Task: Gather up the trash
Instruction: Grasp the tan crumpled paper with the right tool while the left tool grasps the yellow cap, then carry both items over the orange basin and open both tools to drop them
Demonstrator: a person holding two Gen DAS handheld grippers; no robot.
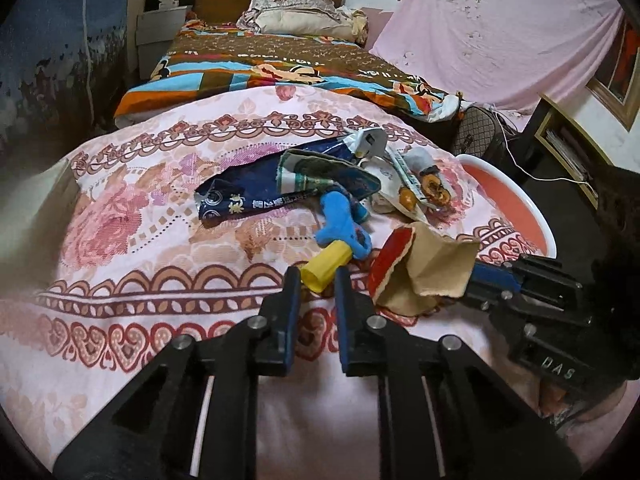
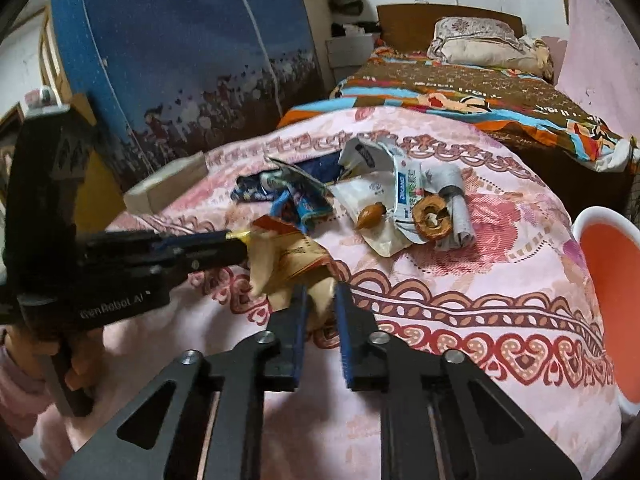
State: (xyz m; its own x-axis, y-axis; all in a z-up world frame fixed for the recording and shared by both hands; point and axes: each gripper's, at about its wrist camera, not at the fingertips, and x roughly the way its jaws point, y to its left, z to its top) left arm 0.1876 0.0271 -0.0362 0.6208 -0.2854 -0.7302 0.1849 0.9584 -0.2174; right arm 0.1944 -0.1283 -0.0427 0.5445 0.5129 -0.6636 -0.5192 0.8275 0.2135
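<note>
"Where is there room to reach in?"

"The near part of the pink bedspread point(image 1: 132, 264) is bare, and so is its left side. The trash pile point(image 1: 320, 184) fills the middle. A blue toy with a yellow tip point(image 1: 340, 236) lies right at the left gripper point(image 1: 317, 280)."

"And on the right?"

"A brown paper wrapper point(image 2: 288, 264) sits between the two grippers, touching the right gripper point(image 2: 320, 296). The orange basin point(image 2: 612, 304) blocks the bed's right edge. A wooden block point(image 2: 168, 188) sits by the left edge."
</note>
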